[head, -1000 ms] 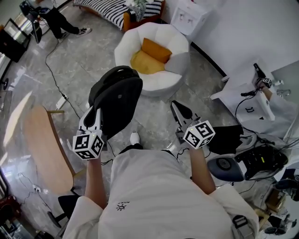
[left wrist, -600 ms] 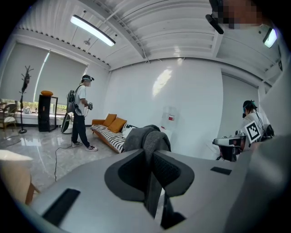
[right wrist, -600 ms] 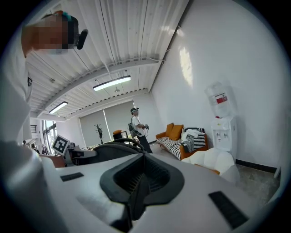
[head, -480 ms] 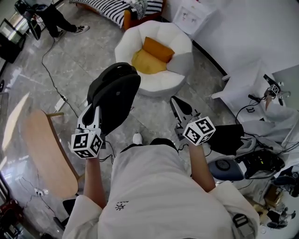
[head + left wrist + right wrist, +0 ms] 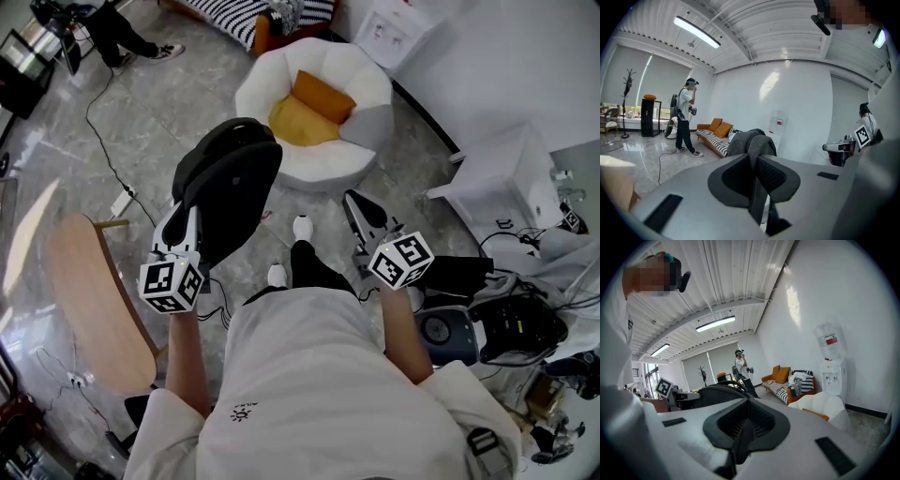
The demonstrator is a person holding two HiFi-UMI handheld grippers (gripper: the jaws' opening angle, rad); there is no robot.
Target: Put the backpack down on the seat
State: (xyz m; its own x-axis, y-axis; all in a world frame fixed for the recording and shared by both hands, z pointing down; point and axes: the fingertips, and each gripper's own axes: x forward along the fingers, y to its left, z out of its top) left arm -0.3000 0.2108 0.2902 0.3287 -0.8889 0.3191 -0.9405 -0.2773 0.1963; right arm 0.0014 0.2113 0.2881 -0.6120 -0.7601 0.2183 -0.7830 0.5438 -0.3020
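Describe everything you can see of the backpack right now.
The backpack is black and rounded, of what looks like smooth fabric, with a carry loop on top. It hangs tilted in the air, clear of the floor and short of the white chair. The left gripper is shut on a grey fold or strap of it, and nothing else touches it. Zips and pockets cannot be made out.
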